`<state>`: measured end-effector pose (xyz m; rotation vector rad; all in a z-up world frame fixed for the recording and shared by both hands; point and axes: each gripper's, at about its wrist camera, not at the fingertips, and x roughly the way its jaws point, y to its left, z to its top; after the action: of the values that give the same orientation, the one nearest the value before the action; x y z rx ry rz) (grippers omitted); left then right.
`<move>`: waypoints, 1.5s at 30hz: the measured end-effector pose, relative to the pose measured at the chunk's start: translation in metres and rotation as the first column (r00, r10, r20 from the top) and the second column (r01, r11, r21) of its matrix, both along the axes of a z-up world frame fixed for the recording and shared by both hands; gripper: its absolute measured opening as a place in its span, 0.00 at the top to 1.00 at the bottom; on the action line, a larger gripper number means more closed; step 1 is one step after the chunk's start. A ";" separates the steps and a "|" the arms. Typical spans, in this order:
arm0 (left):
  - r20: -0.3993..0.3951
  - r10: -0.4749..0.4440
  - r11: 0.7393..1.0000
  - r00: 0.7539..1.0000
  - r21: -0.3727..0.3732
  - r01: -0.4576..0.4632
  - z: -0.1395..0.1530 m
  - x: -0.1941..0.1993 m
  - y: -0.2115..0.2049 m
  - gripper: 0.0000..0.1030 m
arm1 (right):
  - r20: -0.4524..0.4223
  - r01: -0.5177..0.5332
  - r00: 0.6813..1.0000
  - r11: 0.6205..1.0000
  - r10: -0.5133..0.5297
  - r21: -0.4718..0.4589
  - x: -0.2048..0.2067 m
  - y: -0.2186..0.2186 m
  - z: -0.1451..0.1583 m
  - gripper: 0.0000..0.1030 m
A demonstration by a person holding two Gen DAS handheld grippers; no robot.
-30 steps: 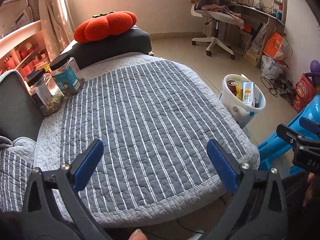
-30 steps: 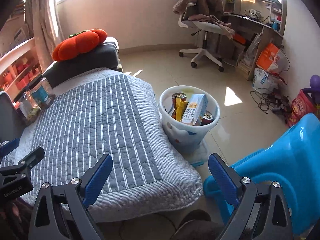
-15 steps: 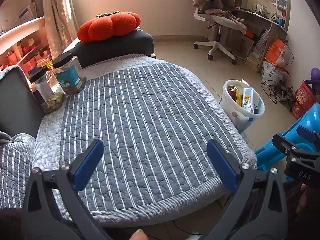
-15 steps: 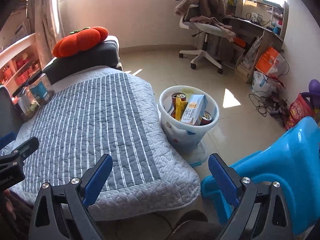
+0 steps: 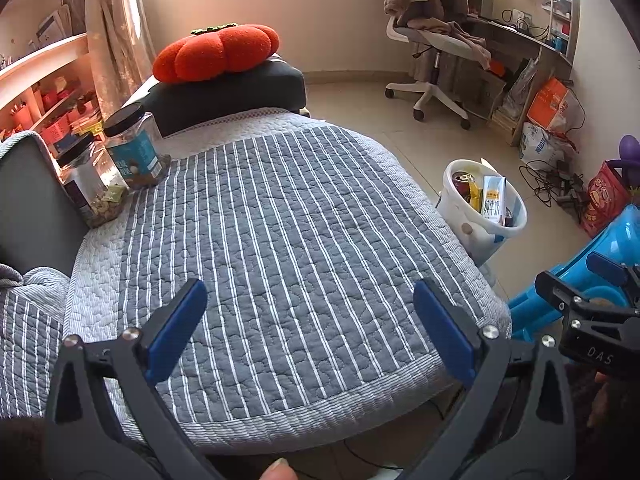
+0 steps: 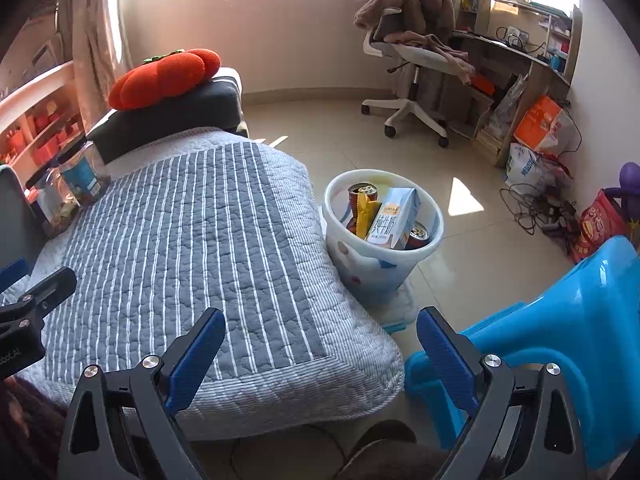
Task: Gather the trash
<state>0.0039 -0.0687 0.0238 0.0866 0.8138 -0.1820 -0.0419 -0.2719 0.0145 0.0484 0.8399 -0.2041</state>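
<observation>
Hovering over striped quilt (image 5: pixel 280 248), left gripper (image 5: pixel 308 320) spread wide, empty; right gripper (image 6: pixel 320 350) likewise spread, empty. Trash sits in white bin (image 6: pixel 380 268) on floor just beside bed: milk carton (image 6: pixel 394 218), cans (image 6: pixel 362 196), yellow wrapper (image 6: pixel 366 216). Likely light; carton crushable, so pinch across its flat faces; cans stiff, slippery, so grip mid-body.

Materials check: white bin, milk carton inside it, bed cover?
White bin: looks like moulded plastic, smooth, faintly glossy, slightly translucent rim. Milk carton: coated paperboard, judging by folded edges and printed faces. Bed cover: quilted fabric, matte, with stitched puckers and woven stripes.
</observation>
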 end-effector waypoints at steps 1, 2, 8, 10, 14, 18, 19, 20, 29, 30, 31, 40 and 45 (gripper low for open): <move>0.000 0.000 1.000 1.000 -0.001 0.000 0.000 0.000 0.000 0.01 | 0.000 -0.001 1.000 1.000 0.001 0.001 0.000 0.000 -0.001 0.05; 0.000 -0.001 1.000 1.000 -0.001 0.001 0.000 0.000 0.000 0.01 | 0.000 -0.001 1.000 1.000 0.001 0.001 0.000 0.000 -0.001 0.05; -0.005 -0.001 1.000 1.000 -0.004 0.001 -0.001 0.000 -0.001 0.01 | 0.001 0.000 1.000 1.000 0.000 0.000 0.000 0.000 -0.001 0.05; -0.005 -0.004 1.000 1.000 -0.007 0.004 0.000 -0.001 -0.001 0.01 | 0.001 -0.001 1.000 1.000 0.001 0.001 0.001 0.000 -0.001 0.05; -0.007 -0.008 1.000 1.000 -0.010 0.008 0.000 -0.001 -0.001 0.01 | 0.002 0.000 1.000 1.000 0.000 0.000 0.000 0.000 -0.001 0.05; -0.009 -0.011 1.000 1.000 -0.013 0.011 0.000 -0.002 -0.001 0.01 | 0.002 0.000 1.000 1.000 0.000 0.000 0.001 0.001 -0.001 0.05; -0.011 -0.012 1.000 1.000 -0.015 0.012 0.000 -0.002 -0.002 0.01 | 0.003 0.000 1.000 1.000 0.000 0.000 0.001 0.001 -0.001 0.05; -0.012 -0.014 1.000 1.000 -0.019 0.013 0.001 -0.001 -0.002 0.01 | 0.004 -0.001 1.000 1.000 0.001 -0.001 0.001 0.001 -0.001 0.05; -0.007 -0.022 0.999 1.000 -0.024 0.021 0.002 -0.003 -0.004 0.01 | 0.009 0.001 1.000 1.000 -0.001 -0.004 0.000 0.001 0.000 0.05; -0.005 -0.021 1.000 1.000 -0.023 0.021 0.003 -0.004 -0.005 0.01 | 0.009 0.001 1.000 1.000 -0.001 -0.002 -0.001 0.001 0.000 0.05; -0.004 -0.021 1.000 1.000 -0.024 0.020 0.003 -0.004 -0.005 0.01 | 0.009 0.002 1.000 1.000 -0.001 -0.001 -0.001 0.001 0.000 0.05; -0.005 -0.023 0.999 1.000 -0.036 0.023 0.002 -0.005 -0.006 0.01 | 0.012 0.001 1.000 1.000 -0.001 -0.001 -0.002 0.001 0.000 0.05; -0.012 -0.026 0.999 1.000 -0.038 0.025 0.002 -0.005 -0.006 0.01 | 0.008 0.011 1.000 1.000 -0.011 -0.005 -0.001 0.001 -0.001 0.05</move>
<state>-0.0014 -0.0744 0.0258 0.0598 0.8216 -0.2222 -0.0428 -0.2707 0.0133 0.0487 0.8315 -0.2161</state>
